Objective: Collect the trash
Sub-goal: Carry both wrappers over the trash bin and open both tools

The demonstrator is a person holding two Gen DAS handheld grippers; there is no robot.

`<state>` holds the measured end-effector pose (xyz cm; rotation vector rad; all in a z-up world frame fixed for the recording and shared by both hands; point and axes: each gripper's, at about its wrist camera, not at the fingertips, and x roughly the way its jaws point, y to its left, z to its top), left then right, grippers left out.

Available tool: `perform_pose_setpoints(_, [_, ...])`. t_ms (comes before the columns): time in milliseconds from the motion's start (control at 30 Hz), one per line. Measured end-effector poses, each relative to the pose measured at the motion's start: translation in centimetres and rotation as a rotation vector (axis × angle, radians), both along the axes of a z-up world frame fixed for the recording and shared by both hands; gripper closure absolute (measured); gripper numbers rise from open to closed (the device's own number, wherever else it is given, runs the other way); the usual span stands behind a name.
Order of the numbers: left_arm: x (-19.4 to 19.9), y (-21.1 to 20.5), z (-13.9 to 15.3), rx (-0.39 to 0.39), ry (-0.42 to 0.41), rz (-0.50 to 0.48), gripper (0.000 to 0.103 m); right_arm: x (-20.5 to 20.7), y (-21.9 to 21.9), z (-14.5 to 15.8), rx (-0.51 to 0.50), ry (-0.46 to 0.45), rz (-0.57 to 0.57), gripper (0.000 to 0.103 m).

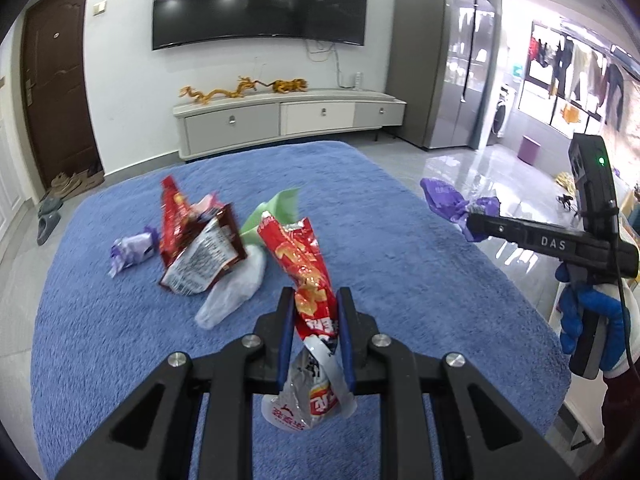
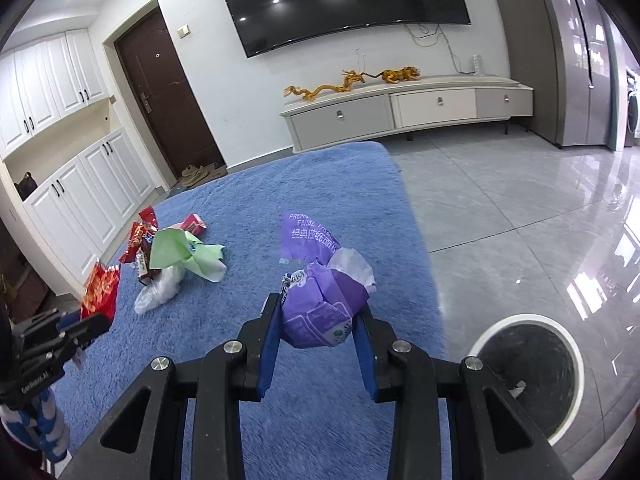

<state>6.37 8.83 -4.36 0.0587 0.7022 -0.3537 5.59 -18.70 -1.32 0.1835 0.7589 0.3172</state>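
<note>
Blue shaggy rug (image 1: pixel 400 240) below, and the left tongs (image 1: pixel 314 308) pinch a feather-light, crinkly red foil snack wrapper (image 1: pixel 304 268) mid-body while the right tongs (image 2: pixel 318 320) squeeze a soft, crushable purple tissue packet (image 2: pixel 320 300), both aloft.

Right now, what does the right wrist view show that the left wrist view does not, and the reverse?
Only the right wrist view shows the round trash bin on the floor and the white cabinets.

Only the left wrist view shows a second purple wrapper lying on the blue rug.

Both show the left gripper shut on a red snack bag, the right gripper shut on a purple tissue pack, and the remaining trash pile.
</note>
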Motion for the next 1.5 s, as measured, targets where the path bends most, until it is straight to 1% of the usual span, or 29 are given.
perform_pose_setpoints(167, [1.1, -1.8, 0.3, -0.002, 0.006, -0.037, 0.084, -0.7, -2.3, -0.4, -0.002, 0.006, -0.054, 0.071])
perform_pose_setpoints(333, [2.9, -4.5, 0.6, -0.001, 0.016, -0.086, 0.084, -1.0, -5.1, -1.1, 0.005, 0.022, -0.124, 0.071])
perform_pose_setpoints(567, [6.1, -10.9, 0.9, 0.013, 0.031, -0.211, 0.084, -2.0, -11.1, -2.7, 0.015, 0.055, -0.268, 0.071])
perform_pose_setpoints(700, [8.0, -16.3, 0.6, 0.021, 0.056, -0.302, 0.084, -2.9, -14.9, -4.1, 0.023, 0.094, -0.361, 0.071])
perform_pose_setpoints(800, [9.1, -20.8, 0.1, 0.037, 0.073, -0.367, 0.084, -3.4, -17.7, -5.6, 0.026, 0.143, -0.422, 0.071])
perform_pose_setpoints(900, [10.0, -25.5, -0.9, 0.055, 0.104, -0.431, 0.084, -3.5, -19.8, -6.9, 0.025, 0.188, -0.457, 0.071])
perform_pose_setpoints(1067, [11.8, -31.8, -2.8, 0.073, 0.171, -0.490, 0.084, -2.8, -22.8, -8.5, 0.043, 0.251, -0.501, 0.071])
perform_pose_setpoints(1167, [12.5, -33.9, -3.9, 0.070, 0.215, -0.509, 0.084, -2.2, -23.6, -8.7, 0.042, 0.263, -0.517, 0.071])
perform_pose_setpoints(1267, [12.6, -35.4, -4.8, 0.076, 0.235, -0.519, 0.083, -1.8, -23.9, -9.0, 0.028, 0.271, -0.520, 0.069])
perform_pose_setpoints(1367, [12.9, -36.3, -5.3, 0.053, 0.258, -0.530, 0.081, -1.4, -24.1, -9.4, 0.002, 0.286, -0.520, 0.068])
perform_pose_setpoints(1400, [13.1, -36.6, -5.4, 0.040, 0.275, -0.537, 0.077, -1.4, -24.1, -9.6, 0.000, 0.288, -0.519, 0.068])
perform_pose_setpoints(1433, [13.2, -36.5, -5.4, 0.027, 0.288, -0.540, 0.072, -1.3, -24.2, -9.7, -0.001, 0.293, -0.520, 0.060])
perform_pose_setpoints(1467, [13.3, -36.7, -5.5, 0.012, 0.300, -0.539, 0.058, -1.2, -24.3, -10.0, -0.006, 0.299, -0.527, 0.051])
perform_pose_setpoints(1500, [13.4, -36.8, -5.6, -0.004, 0.305, -0.536, 0.047, -1.1, -24.4, -10.1, -0.009, 0.304, -0.534, 0.049])
